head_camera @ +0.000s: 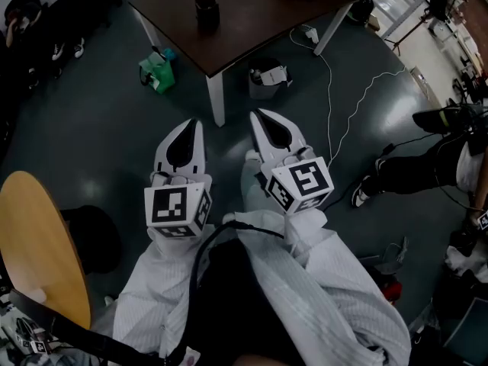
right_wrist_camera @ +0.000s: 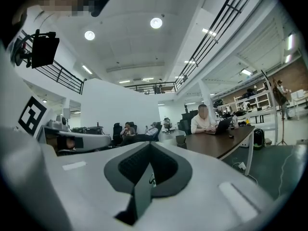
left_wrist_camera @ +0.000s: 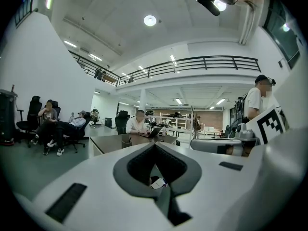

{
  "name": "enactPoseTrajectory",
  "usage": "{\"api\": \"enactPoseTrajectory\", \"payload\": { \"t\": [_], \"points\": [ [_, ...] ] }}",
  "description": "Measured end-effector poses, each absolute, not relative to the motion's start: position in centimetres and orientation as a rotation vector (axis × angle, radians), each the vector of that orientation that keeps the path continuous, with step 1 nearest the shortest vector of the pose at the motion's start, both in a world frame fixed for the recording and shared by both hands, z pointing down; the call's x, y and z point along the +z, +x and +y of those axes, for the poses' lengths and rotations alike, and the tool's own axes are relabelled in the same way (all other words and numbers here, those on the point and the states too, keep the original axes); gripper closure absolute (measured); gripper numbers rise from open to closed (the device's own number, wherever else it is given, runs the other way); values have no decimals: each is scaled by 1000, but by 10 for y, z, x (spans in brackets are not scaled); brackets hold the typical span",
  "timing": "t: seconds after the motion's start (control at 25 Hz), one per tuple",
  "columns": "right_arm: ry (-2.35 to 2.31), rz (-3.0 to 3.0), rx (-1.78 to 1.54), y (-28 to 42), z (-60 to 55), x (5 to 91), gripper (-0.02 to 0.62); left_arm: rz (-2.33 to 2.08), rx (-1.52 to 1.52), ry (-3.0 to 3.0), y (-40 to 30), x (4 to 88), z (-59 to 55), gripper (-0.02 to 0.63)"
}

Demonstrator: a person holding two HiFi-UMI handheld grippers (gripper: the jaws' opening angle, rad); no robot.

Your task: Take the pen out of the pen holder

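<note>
The person holds two tongs out over the dark floor [head_camera: 99,136]. The left tongs [head_camera: 197,123] and the right tongs [head_camera: 255,115] sit side by side and both point at the desk [head_camera: 259,14]. They are well apart from the desk.

The left tongs [left_wrist_camera: 154,146] are closed, tip on tip, with nothing in them. The right tongs [right_wrist_camera: 150,144] are closed too, and they also hold nothing.

The desk is dark brown with white legs. The black pen holder [head_camera: 206,10] stands on it, a little way in from the near corner and closer to the left edge. In the left gripper view the pen holder [left_wrist_camera: 126,141] is a small cup near the front edge of the desk. A thin dark stick pokes up out of it, which looks like the pen [left_wrist_camera: 129,137], but it is too small to be sure. The right gripper view shows the same cup [right_wrist_camera: 180,139] at the near end of the desk.

A person in a white top [left_wrist_camera: 137,123] sits at the far side of the desk with a laptop [left_wrist_camera: 155,131].

On the floor, a green bag [head_camera: 156,73] lies to the left of the desk's near corner. A small bin [head_camera: 268,78] sits just to the right of that corner. A white cord [head_camera: 332,90] runs across the floor from under the right edge of the desk.
</note>
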State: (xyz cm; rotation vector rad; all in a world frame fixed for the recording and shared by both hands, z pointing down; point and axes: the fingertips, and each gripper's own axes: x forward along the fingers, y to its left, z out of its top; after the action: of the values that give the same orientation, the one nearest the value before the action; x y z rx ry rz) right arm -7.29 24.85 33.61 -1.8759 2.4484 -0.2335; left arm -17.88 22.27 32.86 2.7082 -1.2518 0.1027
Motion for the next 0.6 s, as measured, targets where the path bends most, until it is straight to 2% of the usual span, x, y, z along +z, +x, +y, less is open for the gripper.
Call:
{"api": "enactPoseTrajectory", "payload": {
  "t": [0.24, 0.6],
  "points": [
    [-1836, 2480, -296, -45, 171, 364, 592, -1304, 140, 2661, -157, 354, 151, 601],
    [-1714, 2612, -311, 43, 6, 353, 592, -1422, 101, 2577, -62, 341, -14, 601]
  ]
}}
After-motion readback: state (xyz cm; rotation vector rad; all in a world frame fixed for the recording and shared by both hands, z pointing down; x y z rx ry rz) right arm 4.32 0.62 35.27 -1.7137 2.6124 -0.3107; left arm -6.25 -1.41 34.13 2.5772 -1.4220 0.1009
